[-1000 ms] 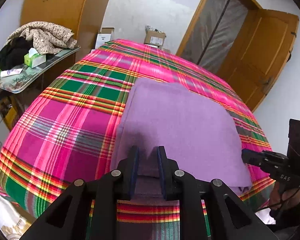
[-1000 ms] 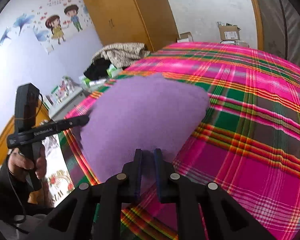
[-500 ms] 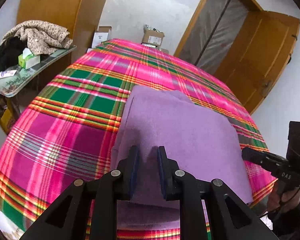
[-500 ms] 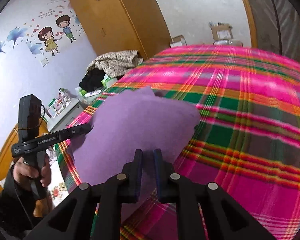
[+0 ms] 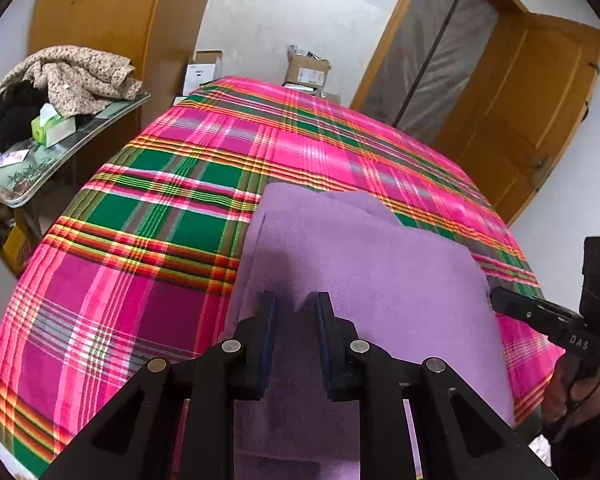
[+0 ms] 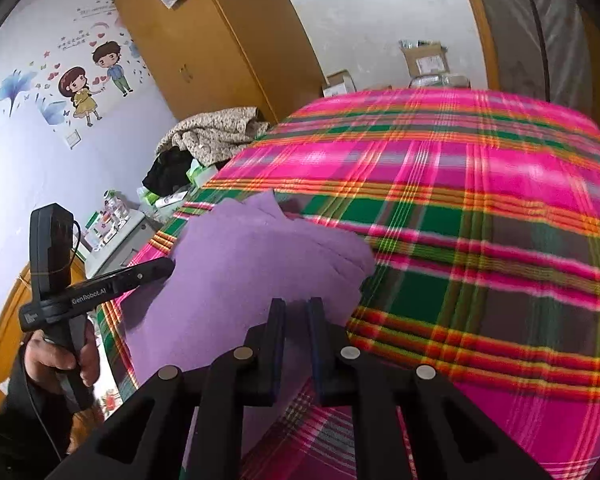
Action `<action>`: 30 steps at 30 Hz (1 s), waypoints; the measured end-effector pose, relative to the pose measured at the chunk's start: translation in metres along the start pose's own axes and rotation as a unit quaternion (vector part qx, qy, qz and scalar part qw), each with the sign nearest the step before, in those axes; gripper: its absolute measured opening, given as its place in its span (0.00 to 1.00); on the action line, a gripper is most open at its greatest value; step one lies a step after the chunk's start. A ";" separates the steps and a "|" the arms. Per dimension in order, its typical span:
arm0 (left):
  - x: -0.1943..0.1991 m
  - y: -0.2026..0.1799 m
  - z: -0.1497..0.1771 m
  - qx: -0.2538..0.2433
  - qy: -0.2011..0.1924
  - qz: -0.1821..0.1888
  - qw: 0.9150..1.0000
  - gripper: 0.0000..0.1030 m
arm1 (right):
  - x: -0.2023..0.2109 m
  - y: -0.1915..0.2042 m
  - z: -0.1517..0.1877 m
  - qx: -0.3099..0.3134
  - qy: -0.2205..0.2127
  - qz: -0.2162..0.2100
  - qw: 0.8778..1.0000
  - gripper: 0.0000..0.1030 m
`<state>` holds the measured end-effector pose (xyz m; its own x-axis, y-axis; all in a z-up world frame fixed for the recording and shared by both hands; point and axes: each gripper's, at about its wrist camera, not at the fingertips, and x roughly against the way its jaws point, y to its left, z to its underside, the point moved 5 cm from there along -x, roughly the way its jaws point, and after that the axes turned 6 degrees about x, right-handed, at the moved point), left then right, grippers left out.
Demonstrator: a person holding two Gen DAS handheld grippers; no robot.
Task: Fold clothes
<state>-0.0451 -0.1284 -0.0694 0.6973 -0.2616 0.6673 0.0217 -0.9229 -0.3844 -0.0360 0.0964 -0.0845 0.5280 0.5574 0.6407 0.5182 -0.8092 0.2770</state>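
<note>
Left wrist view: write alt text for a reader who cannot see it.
A purple garment lies on a pink and green plaid bedspread, its near edge pinched between the fingers of the left gripper. The right gripper grips the garment's right edge. A cluttered side table stands to the left and a wooden door behind.

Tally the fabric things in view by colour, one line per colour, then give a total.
Purple cloth: 1
Pink plaid bedcover: 1
Beige floral garment: 1
Black garment: 1
Total: 4
</note>
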 end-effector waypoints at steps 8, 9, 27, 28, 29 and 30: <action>-0.013 -0.042 -0.022 -0.045 0.000 0.014 0.999 0.19 | -0.006 -0.002 -0.010 0.001 -0.004 0.003 1.000 0.11; -0.018 -0.046 -0.024 -0.051 0.003 0.012 0.999 0.19 | -0.007 -0.003 -0.011 0.001 -0.005 0.005 1.000 0.11; -0.042 -0.041 -0.034 -0.056 0.023 -0.009 0.998 0.22 | -0.031 -0.031 -0.018 -0.043 0.009 0.018 0.999 0.12; -0.044 -0.035 -0.033 -0.047 0.026 -0.005 0.999 0.22 | -0.035 -0.033 -0.016 -0.048 0.015 0.013 0.999 0.12; -0.045 -0.033 -0.032 -0.043 0.027 -0.002 0.999 0.22 | -0.037 -0.035 -0.015 -0.050 0.018 0.008 0.999 0.12; -0.045 -0.032 -0.031 -0.044 0.025 0.001 0.999 0.22 | -0.037 -0.034 -0.015 -0.049 0.019 0.008 0.999 0.12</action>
<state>-0.0994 -0.0954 -0.0674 0.6599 -0.2749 0.6992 -0.0438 -0.9432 -0.3295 -0.0837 0.1007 -0.1066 0.5090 0.5390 0.6711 0.4414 -0.8328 0.3341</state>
